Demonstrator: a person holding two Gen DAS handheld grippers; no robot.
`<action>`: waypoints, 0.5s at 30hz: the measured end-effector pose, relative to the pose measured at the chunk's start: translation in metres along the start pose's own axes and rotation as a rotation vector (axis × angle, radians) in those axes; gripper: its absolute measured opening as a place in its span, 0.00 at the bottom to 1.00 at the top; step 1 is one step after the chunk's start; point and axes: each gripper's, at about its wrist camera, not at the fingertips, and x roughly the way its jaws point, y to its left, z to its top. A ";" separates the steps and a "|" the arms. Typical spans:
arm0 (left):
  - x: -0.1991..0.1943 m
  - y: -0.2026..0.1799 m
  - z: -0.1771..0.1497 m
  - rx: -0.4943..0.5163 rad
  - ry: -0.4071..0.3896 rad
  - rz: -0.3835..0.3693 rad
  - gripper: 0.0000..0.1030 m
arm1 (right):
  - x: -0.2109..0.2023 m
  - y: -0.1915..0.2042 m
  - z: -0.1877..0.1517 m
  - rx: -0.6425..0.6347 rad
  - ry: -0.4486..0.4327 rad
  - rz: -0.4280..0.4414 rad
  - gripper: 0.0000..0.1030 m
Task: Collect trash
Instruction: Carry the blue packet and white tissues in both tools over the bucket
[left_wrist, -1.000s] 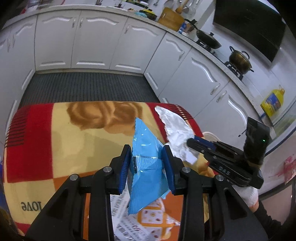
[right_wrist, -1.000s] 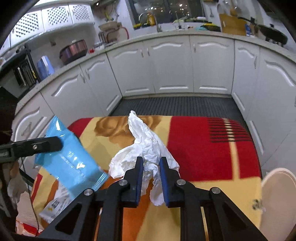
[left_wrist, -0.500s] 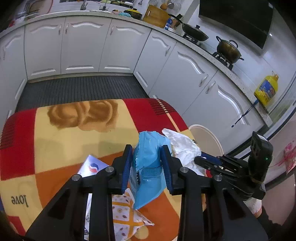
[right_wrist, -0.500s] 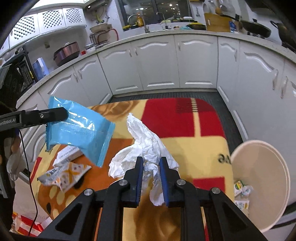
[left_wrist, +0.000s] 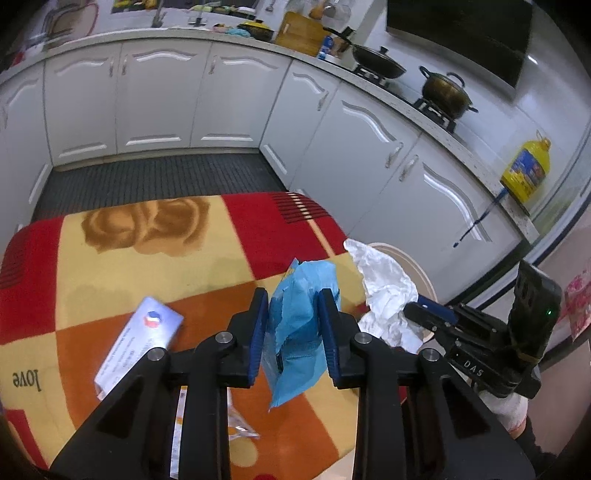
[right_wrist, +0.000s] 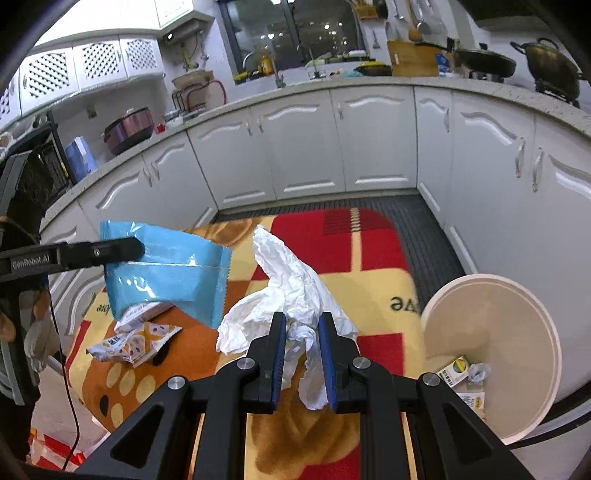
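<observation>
A blanket-covered table carrying loose wrappers

The table (left_wrist: 129, 258) is draped in a blanket checked in red, yellow and orange, with a brown rose pattern at its far end and the word "love" printed near two edges. In the left wrist view, a white printed packet (left_wrist: 138, 341) lies flat on an orange square, left of the left fingers (left_wrist: 256, 332), with a crumpled clear wrapper (left_wrist: 236, 428) partly hidden beneath them. In the right wrist view, a spotted snack wrapper (right_wrist: 135, 341) lies crumpled on the cloth, left of the right fingers (right_wrist: 277, 354).
</observation>
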 end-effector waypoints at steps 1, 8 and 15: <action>0.000 -0.005 0.000 0.009 -0.001 -0.002 0.24 | -0.004 -0.002 0.000 0.003 -0.008 -0.006 0.16; 0.013 -0.041 0.002 0.054 0.010 -0.036 0.24 | -0.027 -0.025 -0.005 0.037 -0.039 -0.044 0.16; 0.028 -0.075 0.006 0.094 0.017 -0.059 0.24 | -0.051 -0.052 -0.010 0.073 -0.072 -0.098 0.16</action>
